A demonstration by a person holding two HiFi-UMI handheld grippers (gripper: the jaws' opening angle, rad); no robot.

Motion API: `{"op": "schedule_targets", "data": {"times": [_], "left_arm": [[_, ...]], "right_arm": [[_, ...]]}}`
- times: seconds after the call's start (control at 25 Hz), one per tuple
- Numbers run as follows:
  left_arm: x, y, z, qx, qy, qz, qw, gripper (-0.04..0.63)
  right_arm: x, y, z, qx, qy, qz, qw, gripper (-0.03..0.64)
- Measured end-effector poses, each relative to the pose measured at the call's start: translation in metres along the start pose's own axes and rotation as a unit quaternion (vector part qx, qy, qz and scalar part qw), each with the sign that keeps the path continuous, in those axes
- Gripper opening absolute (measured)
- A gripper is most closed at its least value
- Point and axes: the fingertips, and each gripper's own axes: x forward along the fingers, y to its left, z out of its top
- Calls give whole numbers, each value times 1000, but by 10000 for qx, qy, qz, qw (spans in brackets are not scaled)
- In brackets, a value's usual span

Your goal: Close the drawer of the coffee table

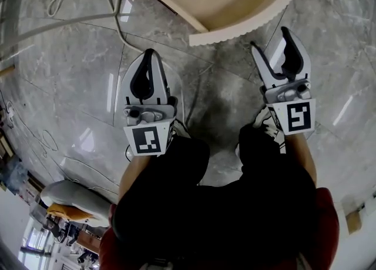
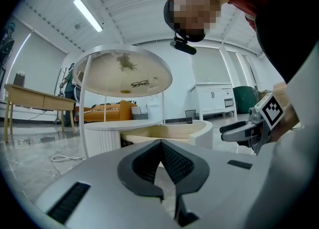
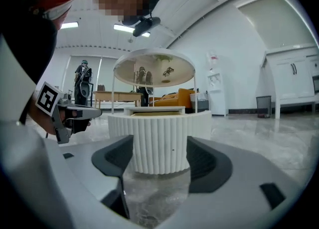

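Left tongs (image 1: 147, 52) pinched, right tongs (image 1: 270, 37) spread, both level facing drawer (image 1: 247, 27).

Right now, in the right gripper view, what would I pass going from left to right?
The left gripper → ribbed drawer front of the coffee table → water dispenser → waste bin → white cabinet.

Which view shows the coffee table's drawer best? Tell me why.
Head view: the drawer is seen from above, pulled out, with its inside visible. The left gripper view shows it sidelong; the right gripper view shows only its fluted front.
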Motion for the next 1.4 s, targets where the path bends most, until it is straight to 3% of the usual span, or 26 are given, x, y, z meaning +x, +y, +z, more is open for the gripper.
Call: {"op": "schedule_targets", "data": {"times": [0.08, 0.2, 0.52, 0.72, 0.88, 1.4], "left_arm": [[1, -3, 0, -5, 11, -25, 10000, 12], [-2, -8, -7, 112, 92, -171, 9998, 12], [-2, -10, -8, 163, 96, -229, 9996, 12], [2, -9, -8, 58, 116, -163, 9998, 12], [5, -4, -7, 32, 141, -29, 9999, 12], [6, -1, -13, -92, 404, 53, 9991, 12]], "right_arm": [[6, 2, -12, 161, 122, 140, 9997, 342], [13, 3, -24, 139, 392, 246, 9988, 374], [32, 0, -23, -40, 331, 721, 9968, 382], [42, -5, -19, -146, 227, 748, 9968, 382], [56, 0, -8, -173, -140, 857, 9961, 380], [114, 3, 2, 127, -128, 801, 9966, 380]]}}
